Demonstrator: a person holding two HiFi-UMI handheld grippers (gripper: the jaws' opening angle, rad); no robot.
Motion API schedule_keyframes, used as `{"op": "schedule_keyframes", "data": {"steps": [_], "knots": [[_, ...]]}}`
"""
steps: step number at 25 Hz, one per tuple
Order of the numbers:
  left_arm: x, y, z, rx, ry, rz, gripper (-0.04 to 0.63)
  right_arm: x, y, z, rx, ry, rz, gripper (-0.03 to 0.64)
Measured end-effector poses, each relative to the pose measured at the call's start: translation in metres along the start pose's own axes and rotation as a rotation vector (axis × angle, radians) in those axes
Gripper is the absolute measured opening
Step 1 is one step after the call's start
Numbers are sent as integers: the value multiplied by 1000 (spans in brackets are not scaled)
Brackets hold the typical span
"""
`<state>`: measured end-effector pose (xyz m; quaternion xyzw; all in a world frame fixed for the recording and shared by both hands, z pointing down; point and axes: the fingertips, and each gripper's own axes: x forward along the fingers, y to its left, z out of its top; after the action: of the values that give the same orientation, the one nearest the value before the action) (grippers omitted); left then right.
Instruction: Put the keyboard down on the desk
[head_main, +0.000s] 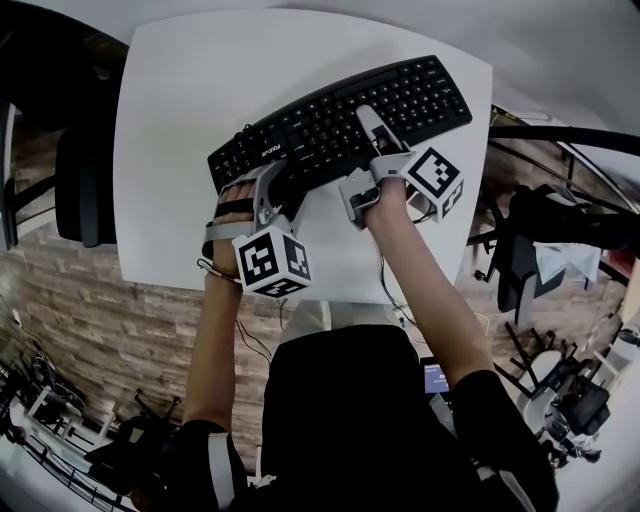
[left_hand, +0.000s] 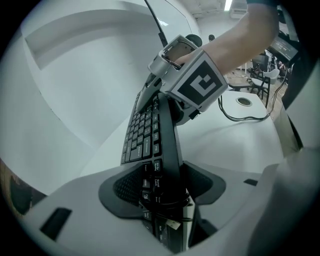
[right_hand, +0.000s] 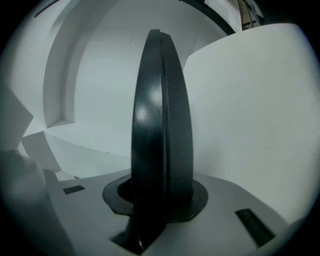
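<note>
A black keyboard (head_main: 340, 120) stretches diagonally across the white desk (head_main: 190, 90), its left end nearest me. My left gripper (head_main: 268, 190) is at that left end, and in the left gripper view (left_hand: 162, 187) the end of the keyboard (left_hand: 150, 135) and its bundled cable sit between the dark pads, which press on it. My right gripper (head_main: 372, 140) has the keyboard's near long edge at about mid-length, one finger over the keys. In the right gripper view (right_hand: 157, 197) the keyboard (right_hand: 162, 125) stands edge-on in the pads. Whether it rests on the desk I cannot tell.
A black chair (head_main: 80, 180) stands off the desk's left side. Dark chairs and gear (head_main: 540, 250) crowd the floor to the right. A thin cable (left_hand: 240, 116) and a round grommet (left_hand: 244, 101) lie on the desktop beyond the right gripper's marker cube (left_hand: 200, 82).
</note>
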<state>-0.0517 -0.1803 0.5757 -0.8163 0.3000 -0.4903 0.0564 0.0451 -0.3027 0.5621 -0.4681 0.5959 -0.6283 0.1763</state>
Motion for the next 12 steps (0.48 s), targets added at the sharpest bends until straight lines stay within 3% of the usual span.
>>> {"op": "schedule_keyframes", "data": {"steps": [12], "knots": [[5, -3, 2, -7, 25, -57, 250, 2, -29, 0, 100, 60, -48, 116]]}}
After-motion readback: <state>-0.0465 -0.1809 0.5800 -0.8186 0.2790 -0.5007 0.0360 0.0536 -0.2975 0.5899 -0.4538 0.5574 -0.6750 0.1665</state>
